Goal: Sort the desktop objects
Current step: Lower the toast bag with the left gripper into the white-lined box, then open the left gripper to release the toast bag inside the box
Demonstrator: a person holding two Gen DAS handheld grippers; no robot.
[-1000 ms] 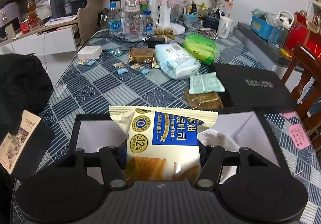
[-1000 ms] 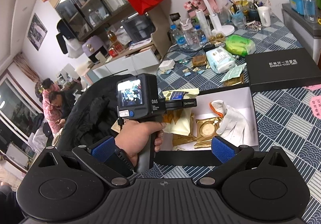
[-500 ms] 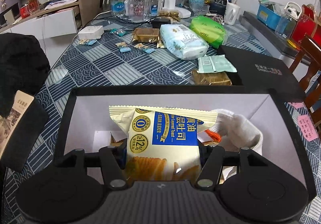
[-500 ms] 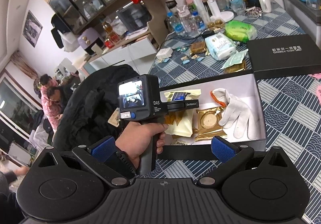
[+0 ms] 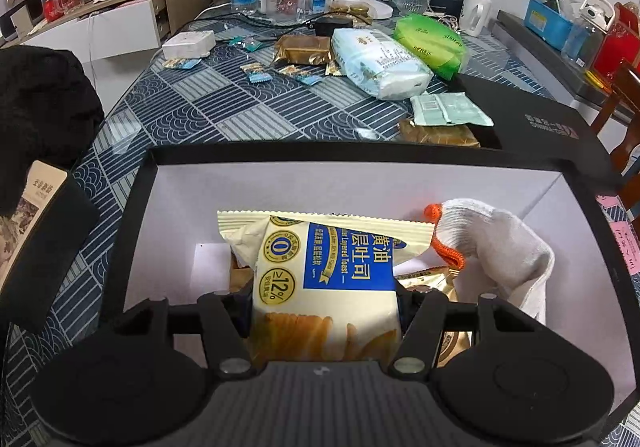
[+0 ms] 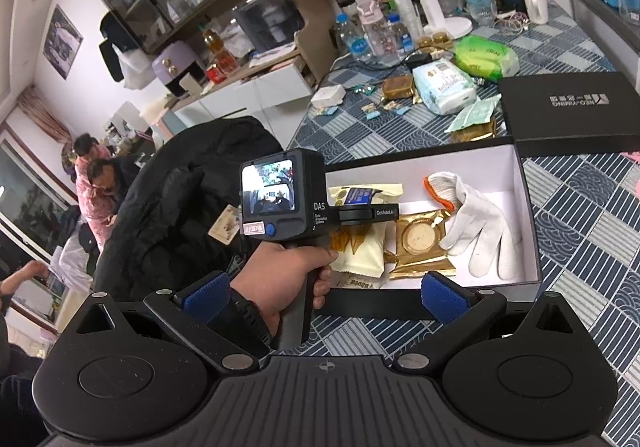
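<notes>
- One second has carried my left gripper (image 5: 324, 311) from the near rim down into the open box (image 5: 352, 177); its jaws stay clamped on the toast packet (image 5: 326, 279).
- Packet now hangs low inside, beside the white glove (image 5: 500, 243) and above a gold pouch (image 6: 420, 243).
- My right gripper (image 6: 324, 293) waits near the box, jaws wide apart, holding nothing.
- Release looks next; more snacks wait on the counter (image 5: 192, 107).
</notes>
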